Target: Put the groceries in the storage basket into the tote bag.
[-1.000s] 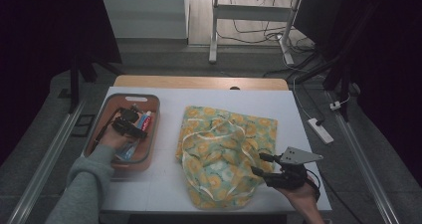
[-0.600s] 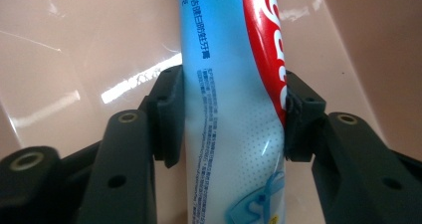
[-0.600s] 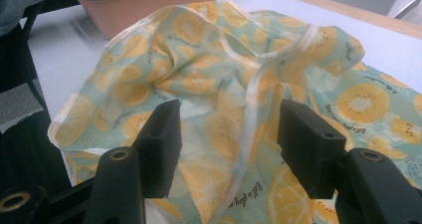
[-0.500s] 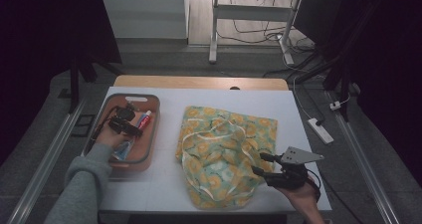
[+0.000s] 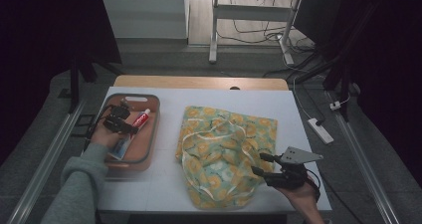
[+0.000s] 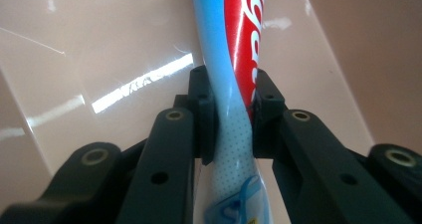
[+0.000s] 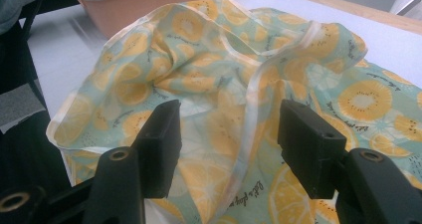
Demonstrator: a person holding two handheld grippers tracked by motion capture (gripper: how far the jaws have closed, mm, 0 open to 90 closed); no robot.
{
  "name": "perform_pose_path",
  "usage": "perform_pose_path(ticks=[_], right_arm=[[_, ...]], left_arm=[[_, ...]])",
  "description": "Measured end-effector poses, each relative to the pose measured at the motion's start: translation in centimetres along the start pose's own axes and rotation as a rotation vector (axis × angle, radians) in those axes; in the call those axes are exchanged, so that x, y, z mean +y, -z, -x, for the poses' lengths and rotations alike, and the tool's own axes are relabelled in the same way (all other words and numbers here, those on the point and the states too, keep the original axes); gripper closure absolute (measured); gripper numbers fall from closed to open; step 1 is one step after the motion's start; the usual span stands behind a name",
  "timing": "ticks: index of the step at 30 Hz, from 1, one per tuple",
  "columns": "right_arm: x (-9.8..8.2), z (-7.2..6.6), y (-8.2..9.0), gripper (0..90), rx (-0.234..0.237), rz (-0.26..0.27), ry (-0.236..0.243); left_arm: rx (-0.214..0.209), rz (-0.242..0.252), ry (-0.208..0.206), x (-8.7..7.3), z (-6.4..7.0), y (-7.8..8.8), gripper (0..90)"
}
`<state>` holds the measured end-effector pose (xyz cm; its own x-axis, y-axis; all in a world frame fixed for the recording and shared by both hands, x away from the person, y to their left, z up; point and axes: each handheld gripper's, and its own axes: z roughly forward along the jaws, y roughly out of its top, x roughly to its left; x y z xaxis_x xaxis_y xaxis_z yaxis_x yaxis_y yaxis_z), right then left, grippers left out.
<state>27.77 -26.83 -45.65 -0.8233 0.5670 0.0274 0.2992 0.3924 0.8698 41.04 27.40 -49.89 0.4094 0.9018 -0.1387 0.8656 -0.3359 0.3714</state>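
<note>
red-and-blue toothpaste tube (image 6: 234, 84) sits pinched in the left gripper (image 6: 234, 117) jaws, which have just been closing; right gripper (image 7: 229, 134) jaws gape at the bag (image 7: 224, 79).

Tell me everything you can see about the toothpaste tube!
The toothpaste tube is soft-looking plastic, red with white letters, light blue along one side and white with tiny dots toward the near end. It lies in the orange tray at the table's left side, cap end pointing away from the person. The left gripper has just been closing and its pads now squeeze the tube, which looks pinched and twisted there.
</note>
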Motion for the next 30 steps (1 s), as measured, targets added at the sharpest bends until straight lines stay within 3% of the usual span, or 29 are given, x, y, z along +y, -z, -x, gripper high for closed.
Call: perform_pose_path(ticks=[4,7,11,15,19,25,30], right_arm=[[0.0,0.1,0.0,42.4,-0.003,0.002,-0.006],[0.0,0.1,0.0,42.4,-0.002,0.002,-0.006],[0.0,0.1,-0.1,42.2,-0.008,-0.001,-0.006],[0.1,0.1,-0.3,42.1,-0.021,-0.009,-0.016],[0.1,0.2,-0.3,41.8,-0.035,-0.012,-0.021],[1.0,0.8,-0.8,41.3,-0.061,-0.034,-0.035],[2.7,1.7,-2.7,41.3,-0.066,-0.083,-0.045]], left_arm=[[-0.044,0.114,0.002,-0.1,-0.2,2.3,75.9],[-0.047,0.201,-0.031,0.2,0.5,5.0,75.9],[-0.076,0.316,-0.100,0.8,2.6,9.0,75.9],[-0.104,0.367,-0.198,1.8,5.9,11.1,75.9],[-0.168,0.382,-0.289,2.6,9.2,11.5,75.8],[-0.248,0.372,-0.426,3.5,14.2,10.1,75.9],[-0.319,0.351,-0.488,4.2,17.2,8.4,75.9]])
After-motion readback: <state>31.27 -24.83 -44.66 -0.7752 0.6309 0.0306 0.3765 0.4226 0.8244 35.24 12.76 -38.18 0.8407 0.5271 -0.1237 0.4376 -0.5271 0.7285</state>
